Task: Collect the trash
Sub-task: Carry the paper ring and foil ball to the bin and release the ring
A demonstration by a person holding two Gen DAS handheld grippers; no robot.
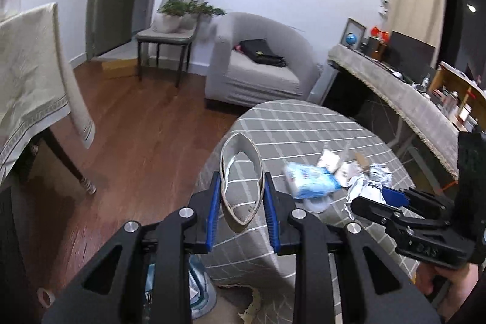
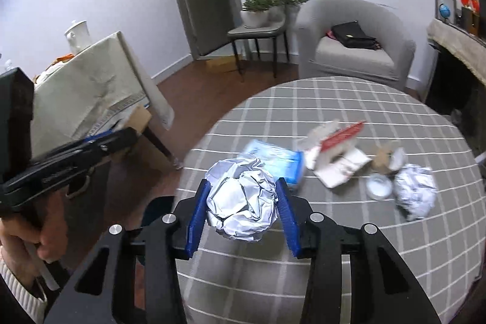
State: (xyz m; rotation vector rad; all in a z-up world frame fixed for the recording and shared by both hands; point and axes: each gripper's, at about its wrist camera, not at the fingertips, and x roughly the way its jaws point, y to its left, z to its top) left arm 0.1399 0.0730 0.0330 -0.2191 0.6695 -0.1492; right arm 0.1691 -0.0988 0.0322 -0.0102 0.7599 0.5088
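Note:
My left gripper (image 1: 242, 181) is shut on a squashed cardboard tape ring (image 1: 240, 178) and holds it above the left edge of the round checked table (image 1: 303, 123). My right gripper (image 2: 243, 187) is shut on a crumpled foil ball (image 2: 241, 207) above the table's near left part; it also shows in the left wrist view (image 1: 391, 196). On the table lie a blue-and-white wipes pack (image 2: 279, 161), a torn white and red box (image 2: 337, 160), a brown paper scrap (image 2: 384, 157), a small white lid (image 2: 378, 187) and a second foil ball (image 2: 414, 193).
A bin with a bag (image 1: 197, 290) stands on the wood floor below the table's left edge. A cloth-covered table (image 2: 91, 93) is to the left, a grey armchair (image 2: 355, 50) and a chair with plants (image 2: 261, 20) behind, a long sideboard (image 1: 410, 99) on the right.

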